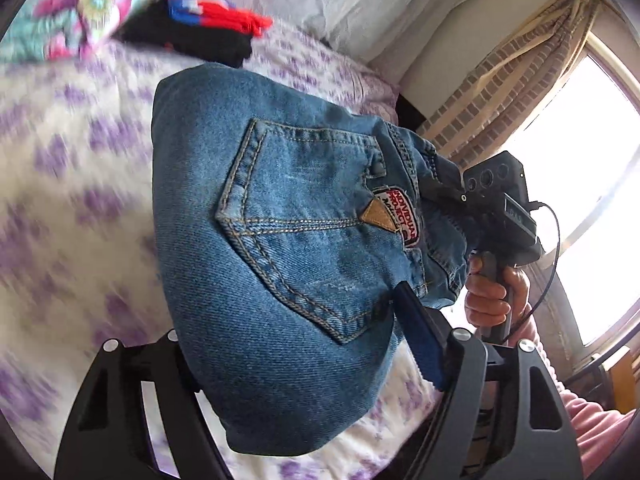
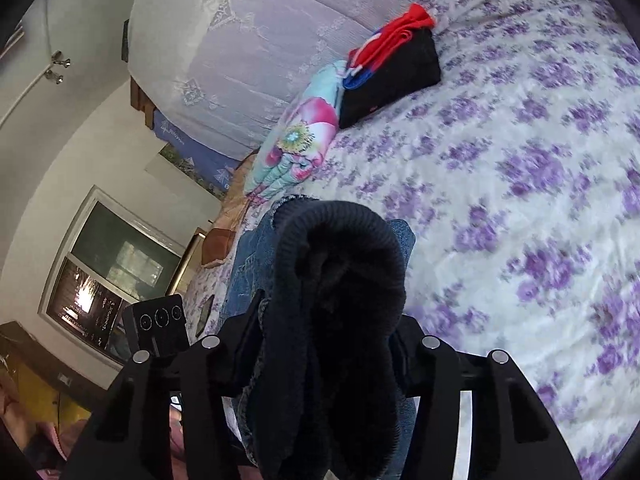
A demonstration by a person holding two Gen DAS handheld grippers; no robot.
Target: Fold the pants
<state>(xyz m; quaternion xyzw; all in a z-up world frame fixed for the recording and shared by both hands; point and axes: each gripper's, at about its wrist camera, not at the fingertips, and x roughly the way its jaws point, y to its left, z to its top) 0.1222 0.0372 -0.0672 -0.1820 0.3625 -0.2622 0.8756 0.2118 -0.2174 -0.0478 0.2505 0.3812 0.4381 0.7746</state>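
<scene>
Folded blue jeans (image 1: 280,240) hang in the air above the bed, back pocket and a sewn patch facing the left wrist camera. My left gripper (image 1: 288,340) is shut on the lower fold, and its blue pad (image 1: 424,344) presses the denim from the right. A hand holds my right gripper (image 1: 444,184), which is shut on the waistband end. In the right wrist view the dark fleece-lined waistband (image 2: 340,280) bunches between the fingers of the right gripper (image 2: 328,320). The left finger of the left gripper is hidden behind the denim.
The bed (image 2: 520,160) has a white sheet with purple flowers. A folded black and red pile (image 2: 392,60) and a floral bundle (image 2: 300,136) lie near the lace-covered headboard (image 2: 240,40). A bright window with a curtain (image 1: 500,92) is on the right. A pink sleeve (image 1: 592,420) is low right.
</scene>
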